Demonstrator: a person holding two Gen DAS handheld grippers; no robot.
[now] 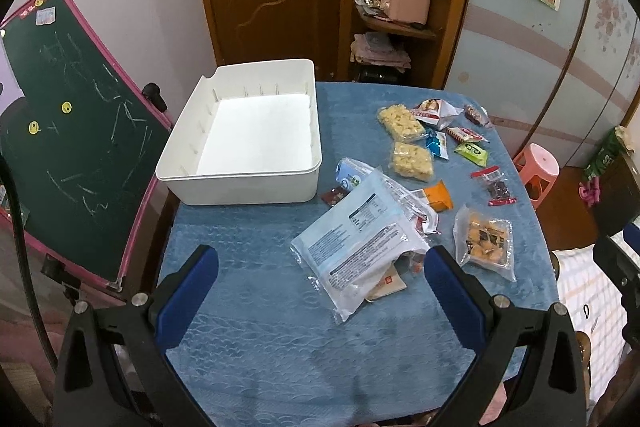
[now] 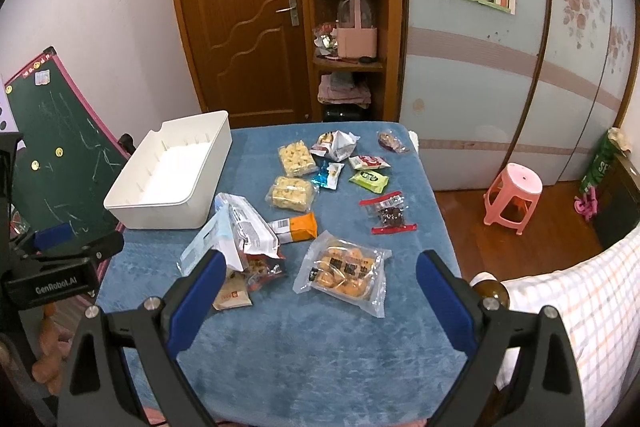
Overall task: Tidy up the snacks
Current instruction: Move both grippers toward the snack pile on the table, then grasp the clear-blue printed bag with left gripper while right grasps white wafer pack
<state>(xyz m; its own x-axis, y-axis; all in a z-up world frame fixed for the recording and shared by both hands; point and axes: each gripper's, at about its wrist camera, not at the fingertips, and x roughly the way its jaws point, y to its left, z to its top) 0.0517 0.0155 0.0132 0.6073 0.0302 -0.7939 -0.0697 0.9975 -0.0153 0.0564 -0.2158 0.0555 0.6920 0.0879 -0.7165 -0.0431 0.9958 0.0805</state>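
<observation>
A white plastic bin (image 1: 256,183) (image 2: 160,215) stands empty at the table's far left. Several snack packs lie scattered to its right: a large pale-blue bag (image 1: 356,247) (image 2: 228,231), a clear pack of orange pastries (image 1: 486,241) (image 2: 344,273), two yellow puffed-cracker packs (image 1: 412,161) (image 2: 290,193), an orange packet (image 1: 438,197) (image 2: 298,227), a red-sealed pack of dark pieces (image 1: 494,187) (image 2: 390,213). My left gripper (image 1: 322,277) is open above the near table, the blue bag between its fingers' line. My right gripper (image 2: 320,283) is open just before the pastry pack.
The table wears a blue cloth (image 1: 280,347) (image 2: 320,367). A green chalkboard (image 1: 72,131) leans at the left edge. A pink stool (image 2: 514,197) stands on the floor to the right, a checked cloth (image 2: 580,307) near right. Door and shelves lie behind.
</observation>
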